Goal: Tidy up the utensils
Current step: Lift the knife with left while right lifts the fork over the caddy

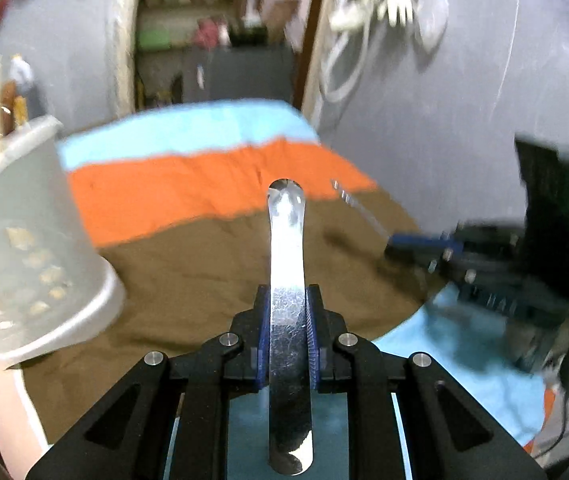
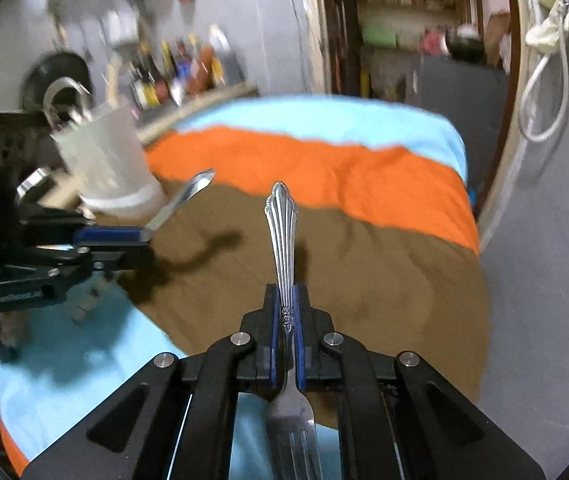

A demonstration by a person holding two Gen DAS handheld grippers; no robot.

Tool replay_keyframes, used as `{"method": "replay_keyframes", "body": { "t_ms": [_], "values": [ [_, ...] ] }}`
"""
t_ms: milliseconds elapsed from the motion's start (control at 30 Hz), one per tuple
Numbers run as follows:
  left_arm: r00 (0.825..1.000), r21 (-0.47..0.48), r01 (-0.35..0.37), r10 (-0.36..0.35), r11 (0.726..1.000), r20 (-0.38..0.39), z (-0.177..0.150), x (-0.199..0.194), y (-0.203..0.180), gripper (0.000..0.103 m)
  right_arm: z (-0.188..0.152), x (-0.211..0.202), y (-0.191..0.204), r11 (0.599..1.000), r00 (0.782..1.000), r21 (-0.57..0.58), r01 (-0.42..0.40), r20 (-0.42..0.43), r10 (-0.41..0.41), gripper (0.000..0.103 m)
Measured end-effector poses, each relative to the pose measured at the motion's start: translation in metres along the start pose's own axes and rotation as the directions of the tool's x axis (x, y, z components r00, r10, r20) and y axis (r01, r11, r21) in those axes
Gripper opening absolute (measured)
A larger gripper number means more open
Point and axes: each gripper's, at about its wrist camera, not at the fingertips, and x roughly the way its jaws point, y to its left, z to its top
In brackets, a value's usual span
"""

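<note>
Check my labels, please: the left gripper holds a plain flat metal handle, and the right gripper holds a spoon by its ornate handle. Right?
Not quite: the right gripper holds a fork, its tines visible in the right wrist view. The left gripper does hold a plain flat metal handle.

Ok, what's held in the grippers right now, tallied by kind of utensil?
Plain flat-handled steel utensils, working end hidden: 1, in the left gripper
Ornate fluted-handle steel forks: 1, in the right gripper
Total: 2

We see a plain, flat steel handle (image 1: 287, 264) and an ornate fork (image 2: 284, 264) clamped handle-forward, and a white perforated holder (image 1: 24, 248) upright.
</note>
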Motion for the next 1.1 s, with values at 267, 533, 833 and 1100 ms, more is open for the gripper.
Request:
{"method": "replay_keyframes", "body": {
  "t_ms": [267, 533, 833, 1100],
  "values": [
    [0.957, 0.010, -0.102, 0.096, 0.995, 0.273, 0.005, -0.051, -0.013, 0.013, 0.022, -0.016, 0.022, 0.997, 0.976, -0.009, -0.078, 0.201, 0.078, 0.005],
    [0.915, -0.063, -0.119, 0.134, 0.991, 0.382, 0.029, -0.066, 0.005, 0.013, 0.052, -0.027, 0.038, 0.994, 0.918, -0.022, -0.110, 0.382, 0.110, 0.005],
    [0.867, -0.102, -0.147, 0.178, 0.984, 0.466, 0.047, -0.114, 0.045, 0.013, 0.095, -0.026, 0.054, 0.985, 0.865, -0.045, -0.166, 0.473, 0.167, 0.005],
    [0.803, -0.172, -0.211, 0.271, 0.962, 0.530, 0.066, -0.149, 0.105, 0.013, 0.138, -0.015, 0.091, 0.965, 0.807, -0.093, -0.246, 0.532, 0.257, 0.005]
  ]
}}
